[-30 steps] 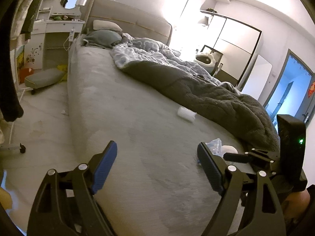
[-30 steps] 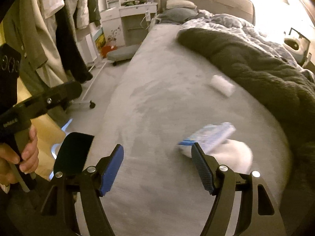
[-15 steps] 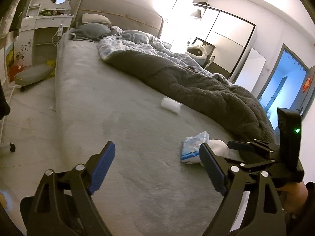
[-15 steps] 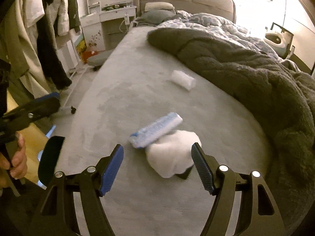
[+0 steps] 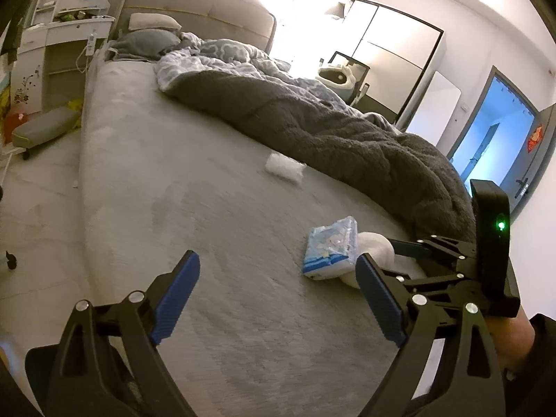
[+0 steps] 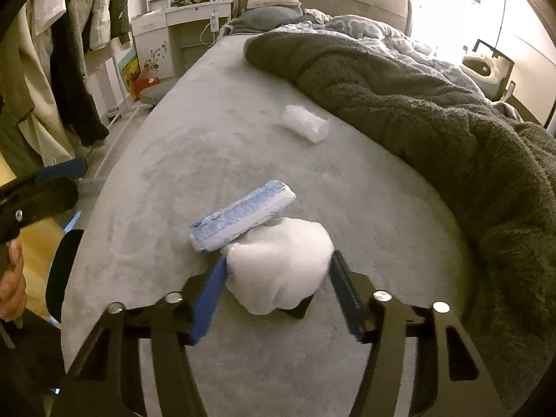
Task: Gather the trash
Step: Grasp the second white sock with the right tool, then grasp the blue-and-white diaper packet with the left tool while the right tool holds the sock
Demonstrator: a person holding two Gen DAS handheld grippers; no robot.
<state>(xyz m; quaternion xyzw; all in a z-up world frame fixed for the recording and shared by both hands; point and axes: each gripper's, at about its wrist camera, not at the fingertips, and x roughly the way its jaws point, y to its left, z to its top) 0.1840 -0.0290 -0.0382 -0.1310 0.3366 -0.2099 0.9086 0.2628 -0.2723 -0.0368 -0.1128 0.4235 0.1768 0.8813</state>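
Note:
A crumpled white tissue wad point(image 6: 281, 264) lies on the grey bed point(image 6: 208, 146), partly on a small black thing point(image 6: 297, 309). A blue-and-white tissue pack point(image 6: 243, 215) leans on the wad's far side. My right gripper point(image 6: 278, 260) straddles the wad with its jaws closing, and both blue pads touch its sides. Farther up the bed is a clear crumpled wrapper point(image 6: 305, 123). My left gripper point(image 5: 276, 259) hovers over bare bedding left of the pack point(image 5: 332, 246) and the wad point(image 5: 373, 246). Its jaws are opening with nothing between them.
A thick dark grey blanket point(image 6: 434, 104) is piled along the bed's right side. Clothes point(image 6: 69, 52) hang at the left above the floor, with a white dresser point(image 6: 173, 27) behind. A grey stool point(image 5: 45, 128) stands on the floor, and a doorway point(image 5: 497, 132) opens at the right.
Both grippers moved forward and down over the bed. The right jaws narrowed around the white wad, which earlier lay ahead of them. The left jaws spread a little wider.

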